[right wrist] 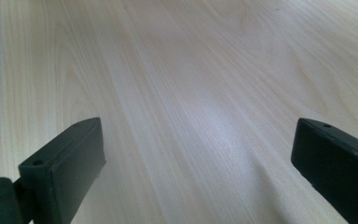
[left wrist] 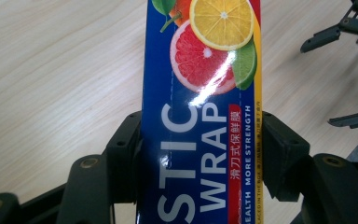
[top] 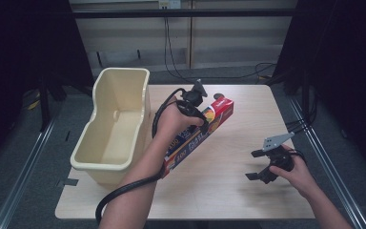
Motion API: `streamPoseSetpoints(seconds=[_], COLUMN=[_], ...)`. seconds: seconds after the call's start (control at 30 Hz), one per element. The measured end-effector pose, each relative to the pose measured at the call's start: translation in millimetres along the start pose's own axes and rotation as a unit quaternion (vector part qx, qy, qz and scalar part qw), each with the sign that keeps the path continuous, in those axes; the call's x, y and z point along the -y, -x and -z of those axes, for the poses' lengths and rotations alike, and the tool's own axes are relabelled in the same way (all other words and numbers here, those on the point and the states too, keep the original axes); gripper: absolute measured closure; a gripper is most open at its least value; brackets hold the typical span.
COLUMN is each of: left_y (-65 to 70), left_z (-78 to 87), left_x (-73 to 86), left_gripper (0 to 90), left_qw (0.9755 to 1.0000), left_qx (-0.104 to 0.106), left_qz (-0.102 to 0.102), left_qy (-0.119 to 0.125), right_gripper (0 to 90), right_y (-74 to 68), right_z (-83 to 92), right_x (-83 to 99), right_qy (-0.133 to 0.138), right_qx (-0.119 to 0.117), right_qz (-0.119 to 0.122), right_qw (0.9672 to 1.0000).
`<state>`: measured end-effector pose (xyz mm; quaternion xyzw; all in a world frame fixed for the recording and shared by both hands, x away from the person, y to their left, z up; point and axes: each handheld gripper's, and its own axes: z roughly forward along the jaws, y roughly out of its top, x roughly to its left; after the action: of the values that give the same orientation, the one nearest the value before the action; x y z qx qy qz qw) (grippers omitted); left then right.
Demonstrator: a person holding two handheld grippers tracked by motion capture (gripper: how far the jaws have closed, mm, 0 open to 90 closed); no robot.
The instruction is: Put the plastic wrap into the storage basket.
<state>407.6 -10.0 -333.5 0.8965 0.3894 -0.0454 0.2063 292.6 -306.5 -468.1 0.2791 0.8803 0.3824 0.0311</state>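
Just right of the tub (top: 112, 129), the box (top: 200, 136) of plastic wrap is held by the left gripper (top: 195, 112), its jaws clenched on the box's two long sides, as is seen in the left gripper view, where the box (left wrist: 200, 140) runs straight up between them. The box's long axis is slanted relative to the tub: its near end lies by the tub's near right corner, its far end points away from the tub toward the desk's (top: 228, 186) far right. The tub's own length runs roughly near to far, so the box would have to be turned to lie along it before it could be lowered inside; this is judged to be the relation on which the coming move depends. The box appears raised off the desk, though contact at its near end cannot be ruled out. The right gripper (top: 262, 167) is held well apart from the tub, on the far side of the box, its jaws released and empty over bare desk; the left hand is plainly the nearer.

The box is long and narrow, blue with red and yellow edges, citrus slices printed near one end and white lettering along its face.
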Motion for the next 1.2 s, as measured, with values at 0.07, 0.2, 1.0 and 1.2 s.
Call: streamPoseSetpoints(seconds=[0.07,0.2,1.0,1.2], left_y=[-0.2,-2.8,-22.3,-27.4], left_z=[3.6,16.3,80.7,91.5], left_x=[-0.1,-0.5,4.9,6.6], left_gripper=[40.9,40.9,41.0,40.9], left_qw=[1.0000,0.9999,0.9961,0.9947], left_qx=[-0.006,-0.012,-0.035,-0.041], left_qz=[0.002,0.008,0.081,0.095], left_qy=[-0.001,-0.004,-0.002,0.000], right_gripper=[2.6,2.6,2.7,2.7], right_y=[0.1,0.1,-0.6,-0.7], right_z=[0.1,0.9,-0.4,-0.2], right_x=[0.0,-0.3,-0.8,-0.9], right_qy=[0.001,0.001,0.000,0.001], right_qx=[0.001,-0.002,-0.004,-0.003], right_qz=[0.000,-0.002,-0.001,-0.001], right_qw=[1.0000,1.0000,1.0000,1.0000])
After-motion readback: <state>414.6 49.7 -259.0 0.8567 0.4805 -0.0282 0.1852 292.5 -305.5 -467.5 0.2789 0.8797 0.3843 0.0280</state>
